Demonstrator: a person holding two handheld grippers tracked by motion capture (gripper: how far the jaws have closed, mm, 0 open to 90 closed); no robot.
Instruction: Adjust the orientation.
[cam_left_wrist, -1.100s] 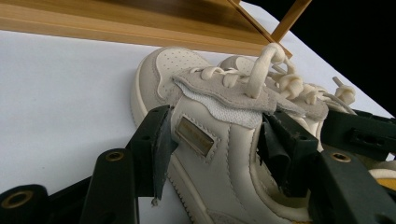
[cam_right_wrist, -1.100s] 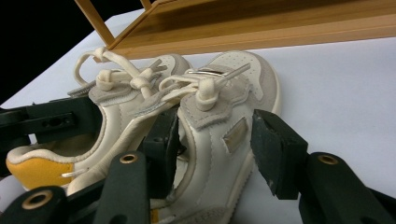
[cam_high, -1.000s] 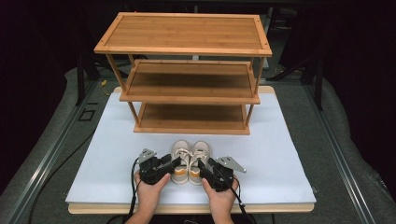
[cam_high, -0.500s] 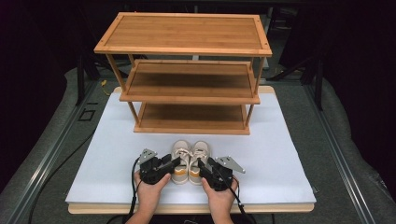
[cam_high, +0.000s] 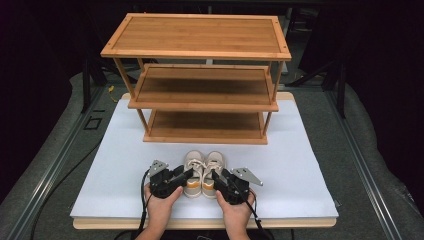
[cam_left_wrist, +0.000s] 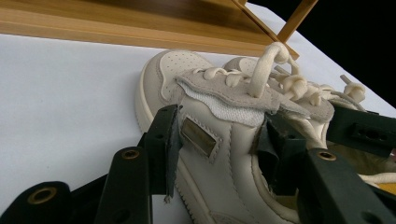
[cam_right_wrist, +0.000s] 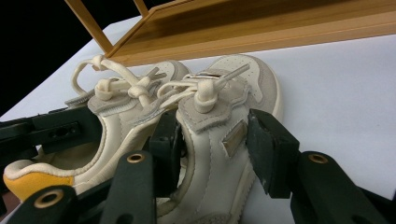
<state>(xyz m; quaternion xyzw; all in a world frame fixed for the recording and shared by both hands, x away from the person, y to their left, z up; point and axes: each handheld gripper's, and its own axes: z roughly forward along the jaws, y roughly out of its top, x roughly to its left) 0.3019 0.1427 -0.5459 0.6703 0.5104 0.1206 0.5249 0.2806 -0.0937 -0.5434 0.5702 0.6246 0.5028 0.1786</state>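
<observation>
I am clamping the left gripper (cam_high: 186, 174) and right gripper (cam_high: 216, 176) on each sneaker's (cam_high: 203, 166) side wall, readying a lift toward the bamboo rack (cam_high: 204, 134) just beyond

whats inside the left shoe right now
One jaw of the left hand-held gripper sits inside the left shoe, the other against its outer side. The padded collar and that jaw cover the insole and toe end.
</observation>
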